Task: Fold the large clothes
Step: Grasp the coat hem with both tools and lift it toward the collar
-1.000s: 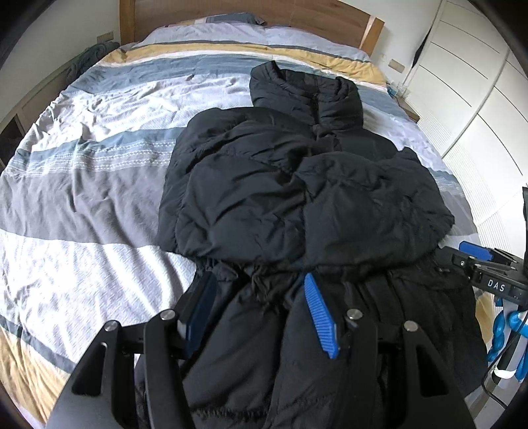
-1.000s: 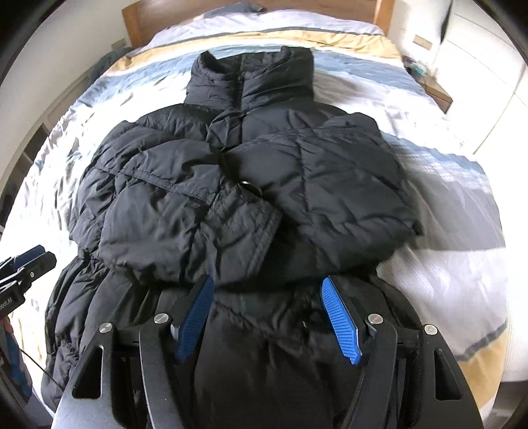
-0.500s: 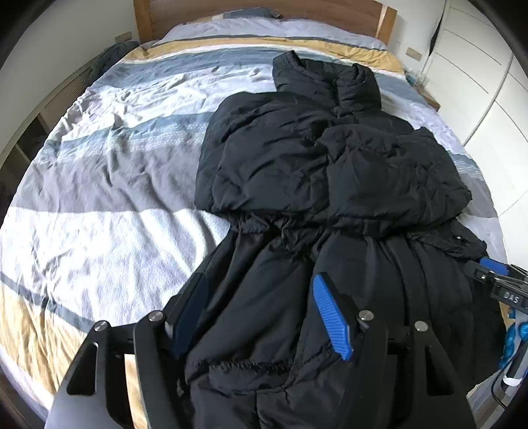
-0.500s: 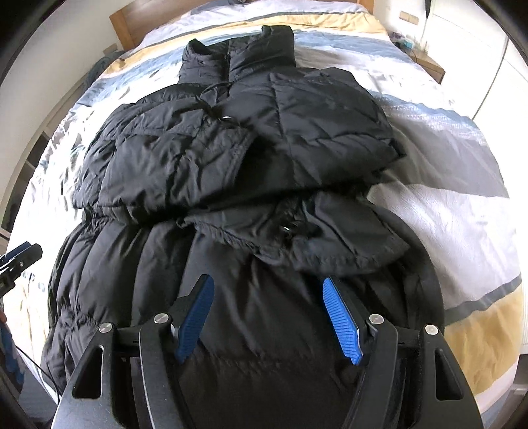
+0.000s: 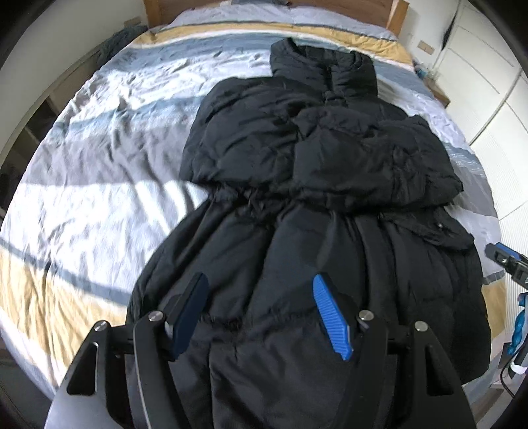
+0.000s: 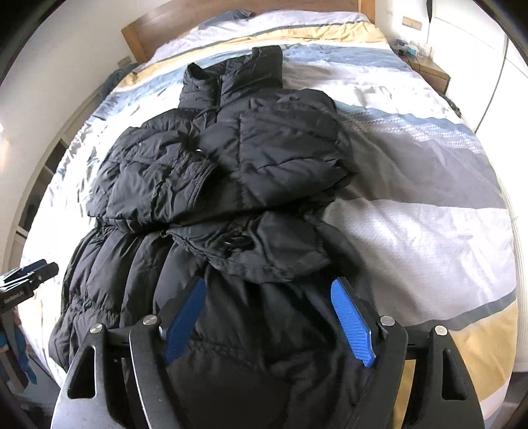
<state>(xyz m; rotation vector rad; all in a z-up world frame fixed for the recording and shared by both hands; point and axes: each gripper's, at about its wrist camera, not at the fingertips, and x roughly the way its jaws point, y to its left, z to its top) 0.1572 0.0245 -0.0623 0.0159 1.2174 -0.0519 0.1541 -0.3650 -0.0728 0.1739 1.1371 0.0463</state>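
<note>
A long black puffer coat (image 5: pixel 313 158) lies flat on the bed, collar towards the headboard, both sleeves folded across the chest. It also shows in the right wrist view (image 6: pixel 231 158). Its lower skirt (image 5: pixel 297 264) spreads towards me. My left gripper (image 5: pixel 260 297) is open above the hem, left of centre, holding nothing. My right gripper (image 6: pixel 269 297) is open above the hem at the coat's right side, empty. The right gripper's tip (image 5: pixel 505 255) shows at the left view's right edge; the left gripper's tip (image 6: pixel 33 270) shows at the right view's left edge.
The bed (image 5: pixel 99 148) has a striped duvet in grey, white, blue and yellow. A wooden headboard (image 6: pixel 158 23) is at the far end. White wardrobe doors (image 5: pixel 488 66) stand on the right, a nightstand (image 6: pixel 432 74) beside the bed. Shelving runs along the left wall.
Both grippers have drawn back from the coat's waist towards the foot of the bed, so more of the skirt and hem shows. Both stay open and empty.
</note>
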